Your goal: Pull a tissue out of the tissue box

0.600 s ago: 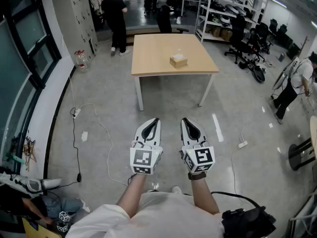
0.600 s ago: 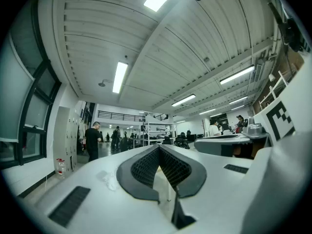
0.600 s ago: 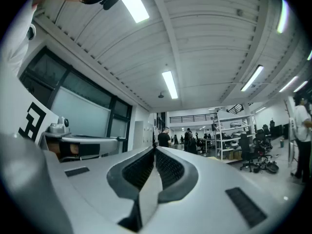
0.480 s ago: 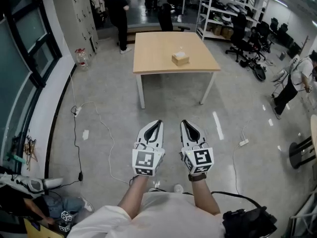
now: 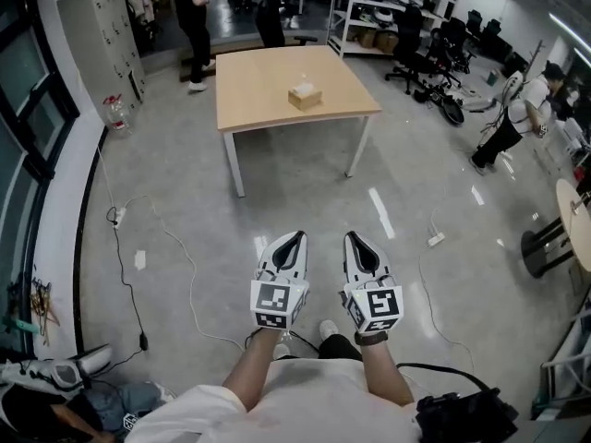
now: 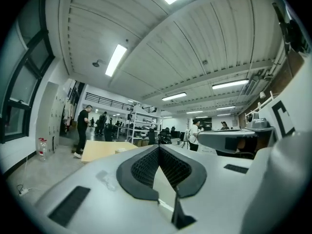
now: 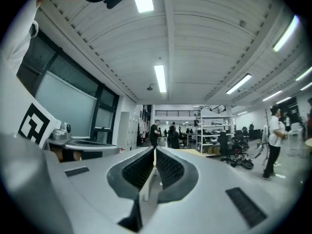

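Light wooden table (image 5: 259, 86) on white legs, mid-room on grey floor (image 5: 305, 192). Person in black (image 5: 194, 12) stands past its far left corner. Metal shelving (image 5: 369, 12) and black office chairs (image 5: 411, 49) behind. Grey lockers (image 5: 97, 26) along left wall. White cable (image 5: 192, 275) trails over floor at left; power strip (image 5: 431, 239) at right. Person in white top (image 5: 512, 118) bends forward, far right.

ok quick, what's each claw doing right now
left claw: closed, holding nothing
right claw: closed, holding nothing
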Motion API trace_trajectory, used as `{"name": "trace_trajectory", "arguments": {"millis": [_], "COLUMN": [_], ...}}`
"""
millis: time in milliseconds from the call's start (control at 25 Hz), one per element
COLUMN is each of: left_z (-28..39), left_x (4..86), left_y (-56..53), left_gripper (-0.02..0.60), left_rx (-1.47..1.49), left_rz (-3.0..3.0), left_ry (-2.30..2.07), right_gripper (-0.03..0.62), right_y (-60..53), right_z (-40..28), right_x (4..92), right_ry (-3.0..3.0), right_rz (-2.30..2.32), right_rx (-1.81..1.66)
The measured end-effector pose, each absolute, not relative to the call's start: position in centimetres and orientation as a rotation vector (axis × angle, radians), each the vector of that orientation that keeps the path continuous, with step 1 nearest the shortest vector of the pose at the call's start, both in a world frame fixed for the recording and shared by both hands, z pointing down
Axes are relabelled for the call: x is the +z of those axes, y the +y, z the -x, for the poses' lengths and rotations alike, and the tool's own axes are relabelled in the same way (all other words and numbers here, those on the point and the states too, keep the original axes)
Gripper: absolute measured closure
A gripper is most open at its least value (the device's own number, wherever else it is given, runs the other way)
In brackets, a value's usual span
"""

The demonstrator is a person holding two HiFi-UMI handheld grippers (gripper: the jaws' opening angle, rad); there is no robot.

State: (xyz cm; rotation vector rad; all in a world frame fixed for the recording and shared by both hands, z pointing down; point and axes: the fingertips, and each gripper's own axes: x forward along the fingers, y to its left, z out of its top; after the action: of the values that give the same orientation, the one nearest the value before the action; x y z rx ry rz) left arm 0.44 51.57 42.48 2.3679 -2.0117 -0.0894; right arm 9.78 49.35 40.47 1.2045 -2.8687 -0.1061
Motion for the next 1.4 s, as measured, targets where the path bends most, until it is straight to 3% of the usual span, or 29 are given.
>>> {"name": "trace_trajectory", "arguments": {"millis": [400, 720, 1040, 1400], "left_z": [-6.2, -16.5, -24.1, -23.3], "left_x": [41.5, 39.2, 41.4, 45.1], "left_y": [40.1, 28.2, 20.6, 8.9], "left_gripper": [0.581, 0.581, 0.581, 0.581], "left_rx": [-0.113, -0.034, 0.044, 0.037], "left_rz": [-2.460, -2.633, -2.716, -2.654], "left_ry": [-1.905, -1.823, -1.684, -1.631], "right_gripper": [0.591, 0.590, 0.590, 0.591], "right_y": [39.5, 28.6, 22.8, 11.8], "right_z": [-15.8, -24.6, -31.4, -31.3], "right_x": [41.1, 37.4, 40.8, 45.1], "right_ry": [-2.836, -2.841, -2.823, -2.805], "right_rz": [-1.306, -1.409, -1.374, -1.293], "right_rx": [-0.118, -0.258, -0.178, -0.033]}}
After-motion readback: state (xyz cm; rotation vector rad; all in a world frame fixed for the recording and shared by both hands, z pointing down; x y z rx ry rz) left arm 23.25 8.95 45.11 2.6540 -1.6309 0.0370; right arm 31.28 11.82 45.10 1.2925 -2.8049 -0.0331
